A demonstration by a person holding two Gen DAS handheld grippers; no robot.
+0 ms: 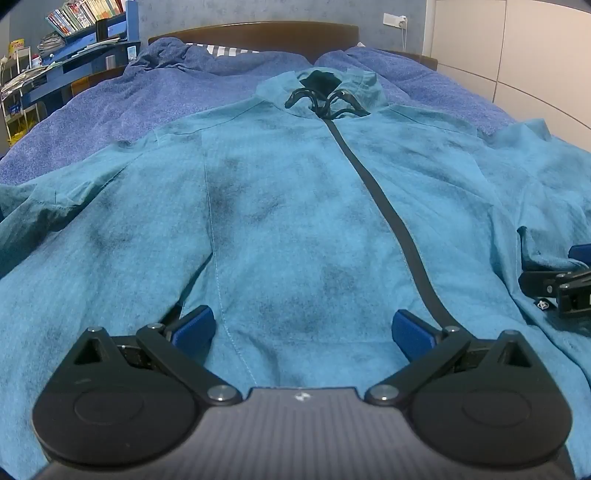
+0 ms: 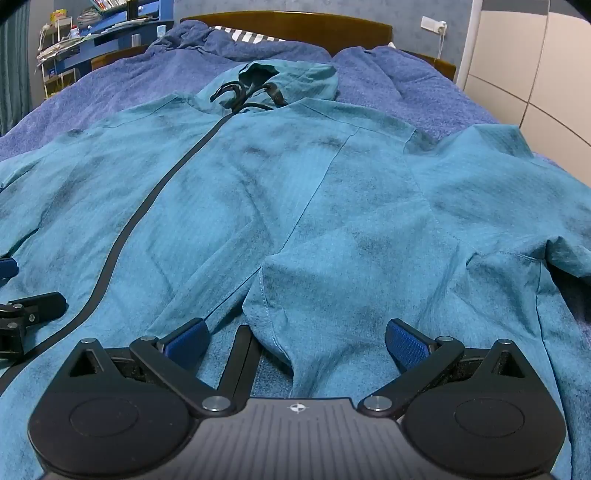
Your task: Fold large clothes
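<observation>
A large teal hooded jacket [image 1: 295, 206] lies front-up and spread flat on the bed, its black zipper [image 1: 384, 206] running up to the hood with black drawcords [image 1: 317, 98]. It also shows in the right wrist view [image 2: 332, 206]. My left gripper [image 1: 303, 328] is open, low over the jacket's hem, left of the zipper. My right gripper [image 2: 295, 339] is open over the hem on the right side, with a raised fold of fabric [image 2: 295, 295] between its fingers. Each gripper shows at the edge of the other's view [image 1: 561, 291] [image 2: 22, 314].
A blue blanket [image 1: 110, 110] covers the bed under the jacket. A wooden headboard [image 1: 258, 35] stands at the far end. Blue shelves with books [image 1: 74, 33] are at the far left. White cupboard doors [image 1: 517, 55] line the right side.
</observation>
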